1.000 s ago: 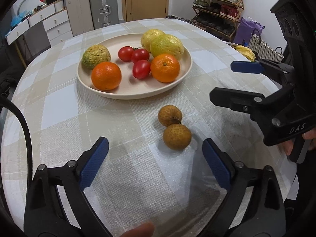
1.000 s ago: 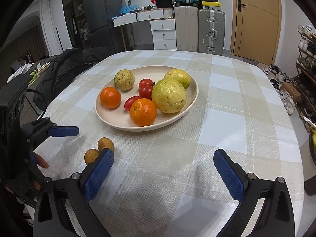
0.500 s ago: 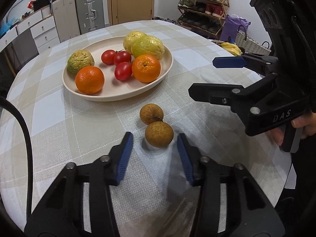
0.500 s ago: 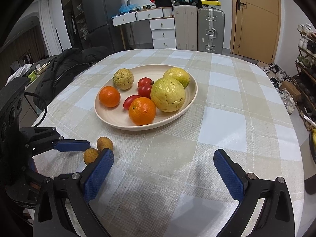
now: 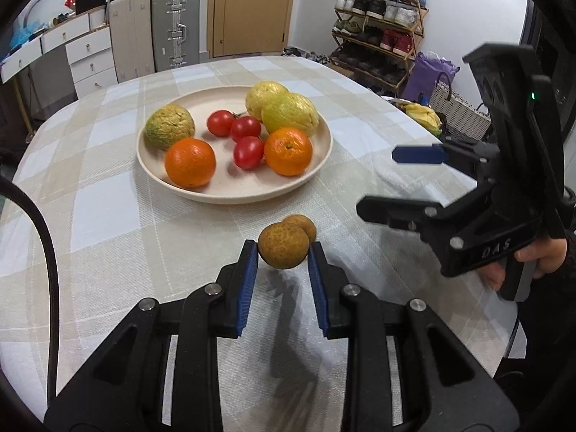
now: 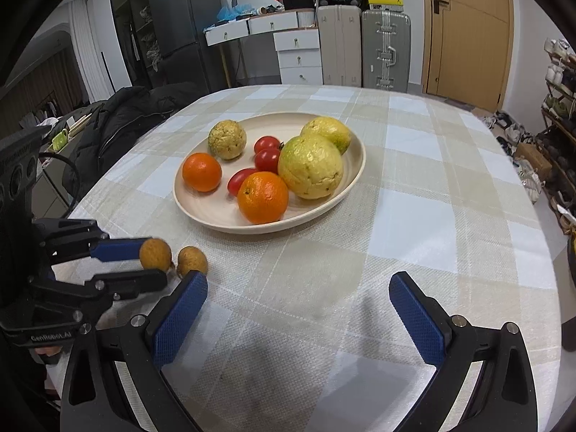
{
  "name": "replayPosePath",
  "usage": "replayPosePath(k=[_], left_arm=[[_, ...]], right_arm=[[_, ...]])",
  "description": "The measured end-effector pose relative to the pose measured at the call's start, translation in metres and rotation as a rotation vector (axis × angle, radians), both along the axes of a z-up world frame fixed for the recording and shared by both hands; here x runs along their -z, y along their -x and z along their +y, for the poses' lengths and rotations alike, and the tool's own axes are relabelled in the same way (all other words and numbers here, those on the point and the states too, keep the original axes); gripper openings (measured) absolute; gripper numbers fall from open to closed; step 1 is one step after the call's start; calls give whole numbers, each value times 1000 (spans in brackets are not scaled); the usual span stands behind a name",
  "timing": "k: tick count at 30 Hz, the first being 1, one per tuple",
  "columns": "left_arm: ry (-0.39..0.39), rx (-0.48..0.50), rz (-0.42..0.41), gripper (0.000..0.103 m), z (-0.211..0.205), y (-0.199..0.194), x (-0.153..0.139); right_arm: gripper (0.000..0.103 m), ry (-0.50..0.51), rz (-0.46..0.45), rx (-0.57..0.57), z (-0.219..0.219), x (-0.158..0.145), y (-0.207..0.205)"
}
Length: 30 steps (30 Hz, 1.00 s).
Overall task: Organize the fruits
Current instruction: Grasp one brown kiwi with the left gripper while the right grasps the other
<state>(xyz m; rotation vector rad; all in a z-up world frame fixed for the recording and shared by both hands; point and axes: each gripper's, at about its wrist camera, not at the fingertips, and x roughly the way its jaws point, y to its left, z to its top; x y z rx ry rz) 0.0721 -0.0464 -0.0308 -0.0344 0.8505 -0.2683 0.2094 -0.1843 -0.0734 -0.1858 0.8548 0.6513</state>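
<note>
Two small brown round fruits are near the table's front edge. My left gripper (image 5: 282, 248) is closing on the nearer brown fruit (image 5: 283, 246), with both blue pads (image 5: 248, 277) pressing its sides; it seems just clear of the cloth. The second brown fruit (image 5: 304, 224) lies on the cloth right behind it. Further back, the cream plate (image 5: 230, 198) holds two oranges (image 5: 190, 162), three tomatoes (image 5: 246, 145) and three yellow-green fruits (image 5: 289, 113). My right gripper (image 6: 297, 284) stands open over bare cloth, to the right of the held brown fruit (image 6: 155, 253).
The round table has a checked cloth (image 6: 414, 223). Bananas (image 5: 423, 115) and a woven basket (image 5: 457, 111) sit beyond its right edge, with a shoe rack behind. A black cable (image 5: 43, 237) hangs at the left. A dark jacket (image 6: 118, 122) lies on a seat beside the table.
My left gripper has gone from wide open to shut around the nearer brown fruit and moved forward to it. The right gripper has stayed where it was, open.
</note>
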Motion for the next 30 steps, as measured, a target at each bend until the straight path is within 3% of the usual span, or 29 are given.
replayPosePath(k=[9,13,16,21,23,30], left_arm=[[29,-116,-33,26,30,-3,-8],[35,-156,-33,26,41,-5,-8],[37,-184,-31,26,47,-6,-8],[40,-202,-34,26,53,-7,-8],[44,-206,-33,26,54,-7,-8],[39,-210,-19,26,53,-8,-3]], right_arm=[[102,17,18,-95,33,8,17],[82,24,37,-142,45,13,23],[80,18,45,-165,50,15,26],[67,19,42,-182,59,14,26],[56,26,34,-189,62,13,26],[34,27,19,-181,65,11,26]])
